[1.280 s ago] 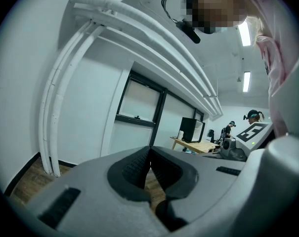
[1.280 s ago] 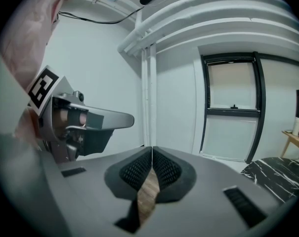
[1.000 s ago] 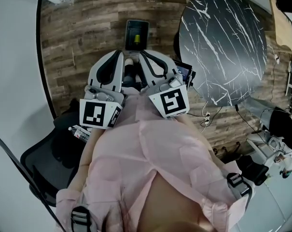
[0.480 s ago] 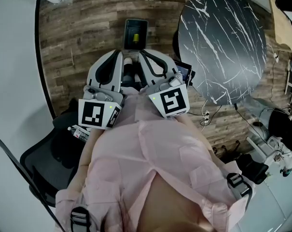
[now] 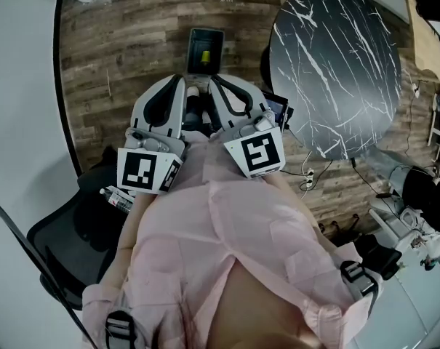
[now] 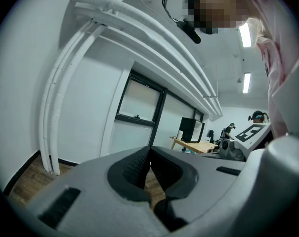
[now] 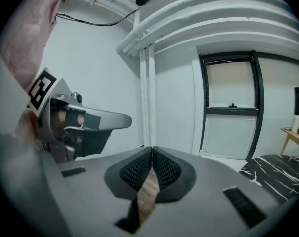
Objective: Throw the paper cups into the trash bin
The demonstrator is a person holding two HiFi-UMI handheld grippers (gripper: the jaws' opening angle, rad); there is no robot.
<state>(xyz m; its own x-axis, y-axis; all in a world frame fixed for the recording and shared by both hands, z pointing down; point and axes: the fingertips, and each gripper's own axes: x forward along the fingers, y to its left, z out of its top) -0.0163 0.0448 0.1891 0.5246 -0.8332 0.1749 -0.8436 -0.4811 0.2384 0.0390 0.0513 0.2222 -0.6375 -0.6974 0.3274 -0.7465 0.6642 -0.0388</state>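
Head view: the left gripper [image 5: 177, 84] and right gripper [image 5: 220, 84] sit side by side, both aimed at twelve o'clock, where the trash bin [image 5: 205, 51] stands on the wood floor [image 5: 125, 42]. A marble table [image 5: 336, 64] lies at two o'clock. Left gripper view: jaws pressed together, nothing between. Right gripper view: tips meeting too, nothing held.

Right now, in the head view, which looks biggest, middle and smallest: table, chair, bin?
Largest to smallest, as they look:
1. table
2. chair, partly hidden by the person
3. bin, also farther from the camera, so its true size is unsure
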